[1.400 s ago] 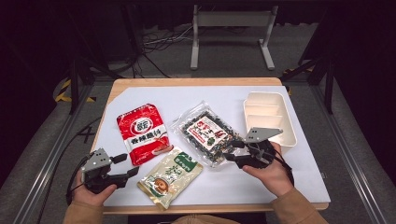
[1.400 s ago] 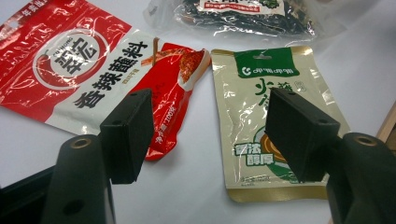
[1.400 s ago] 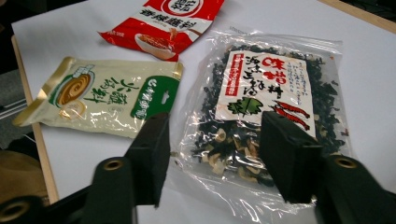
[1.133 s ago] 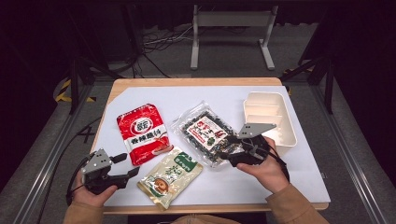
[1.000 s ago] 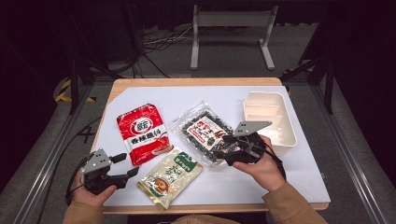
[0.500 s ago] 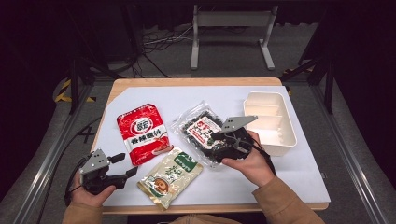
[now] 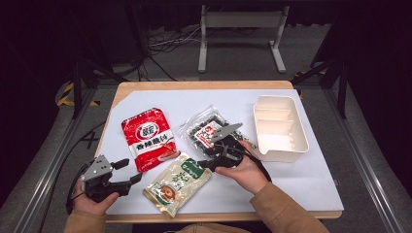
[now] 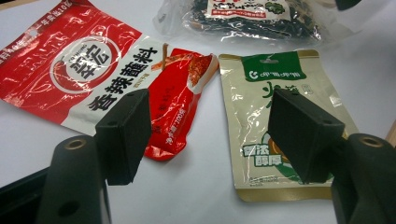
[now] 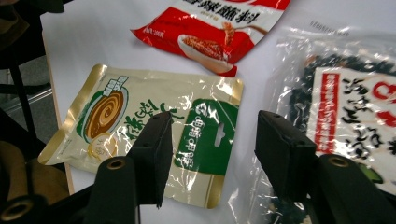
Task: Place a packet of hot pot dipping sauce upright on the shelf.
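Right gripper [image 7: 206, 164] over the green pouch [image 7: 178, 183], top corner at 1 o'clock; jaws spread, just been closing, nothing pinched. Risk: flat foil slips out, or 1 jaw snags the seaweed bag [image 7: 208, 132] alongside. Left gripper [image 7: 127, 171] spread, idle.

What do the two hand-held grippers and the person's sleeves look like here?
Both the left gripper and the right gripper are black, each topped by a grey three-cornered plate, with two blocky black jaws bearing round holes. A black cable trails from each. The sleeves are tan-brown.
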Available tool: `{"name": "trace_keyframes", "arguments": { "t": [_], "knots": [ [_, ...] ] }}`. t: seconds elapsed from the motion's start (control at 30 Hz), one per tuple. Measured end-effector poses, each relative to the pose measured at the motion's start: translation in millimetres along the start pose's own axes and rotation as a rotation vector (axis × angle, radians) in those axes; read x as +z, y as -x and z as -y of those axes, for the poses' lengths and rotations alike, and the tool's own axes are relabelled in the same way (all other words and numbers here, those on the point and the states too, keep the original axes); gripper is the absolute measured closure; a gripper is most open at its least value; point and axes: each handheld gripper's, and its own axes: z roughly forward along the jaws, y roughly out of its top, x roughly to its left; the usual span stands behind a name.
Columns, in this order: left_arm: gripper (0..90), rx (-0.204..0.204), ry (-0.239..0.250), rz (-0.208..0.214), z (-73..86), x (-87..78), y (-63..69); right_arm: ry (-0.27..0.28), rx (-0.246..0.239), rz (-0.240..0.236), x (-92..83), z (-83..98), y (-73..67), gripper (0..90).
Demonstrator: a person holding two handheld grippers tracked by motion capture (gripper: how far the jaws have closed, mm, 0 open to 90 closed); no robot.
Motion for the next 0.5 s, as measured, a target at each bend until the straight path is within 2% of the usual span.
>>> {"name": "trace_keyframes", "arguments": {
  "t": [0.07, 0.27, 0.5],
  "knots": [
    [31.1, 0.0, 0.0, 0.0, 0.1, 0.1, 0.0, -0.024, 0.022, -0.022, 6.8, 2.6, 1.3, 47.3],
    [31.0, 0.001, -0.002, 0.001, 0.1, 0.6, 0.2, -0.081, 0.06, -0.044, 18.5, 8.5, 3.0, 47.3],
    [30.9, 0.002, -0.003, 0.002, 0.4, 1.2, 0.1, -0.138, 0.065, -0.018, 29.7, 15.1, 2.4, 46.7]
  ]
}}
